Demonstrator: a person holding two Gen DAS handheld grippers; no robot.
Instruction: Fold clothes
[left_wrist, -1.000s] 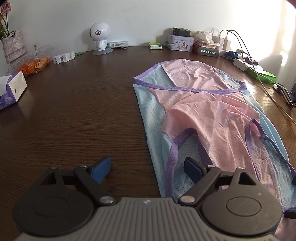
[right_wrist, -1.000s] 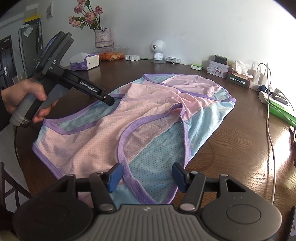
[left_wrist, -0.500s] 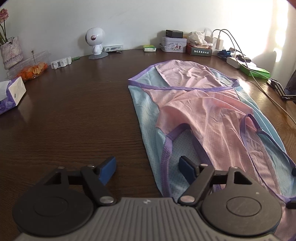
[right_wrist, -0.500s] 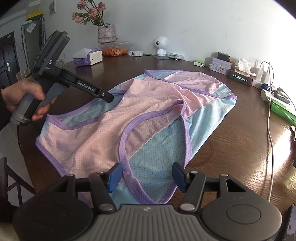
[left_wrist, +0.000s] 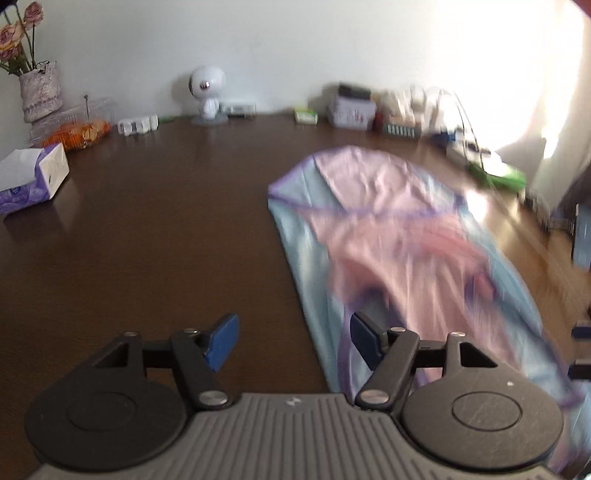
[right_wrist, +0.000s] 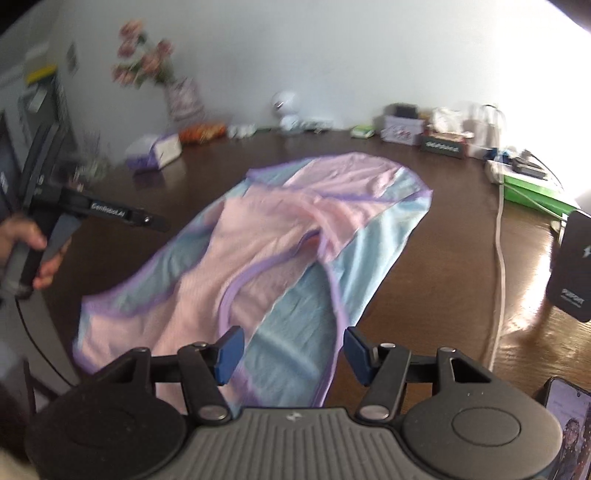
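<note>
A pink and light-blue garment with purple trim (right_wrist: 280, 251) lies spread on the dark wooden table (left_wrist: 147, 229); it also shows, blurred, in the left wrist view (left_wrist: 399, 236). My left gripper (left_wrist: 291, 341) is open and empty, at the garment's near left edge with bare table between its blue pads. In the right wrist view the left gripper's body (right_wrist: 110, 214) is held in a hand at the left, above the table beside the garment. My right gripper (right_wrist: 293, 354) is open and empty above the garment's near end.
A tissue box (left_wrist: 33, 177), flower vase (left_wrist: 38, 90), fruit container (left_wrist: 74, 129) and white robot figure (left_wrist: 207, 96) line the far and left edges. Boxes, chargers and cables (right_wrist: 498, 240) crowd the right side. A dark phone stand (right_wrist: 570, 266) stands at right.
Both grippers have pulled back and risen a little from the garment, staying open. The views are now motion-blurred. The garment lies much as before.
</note>
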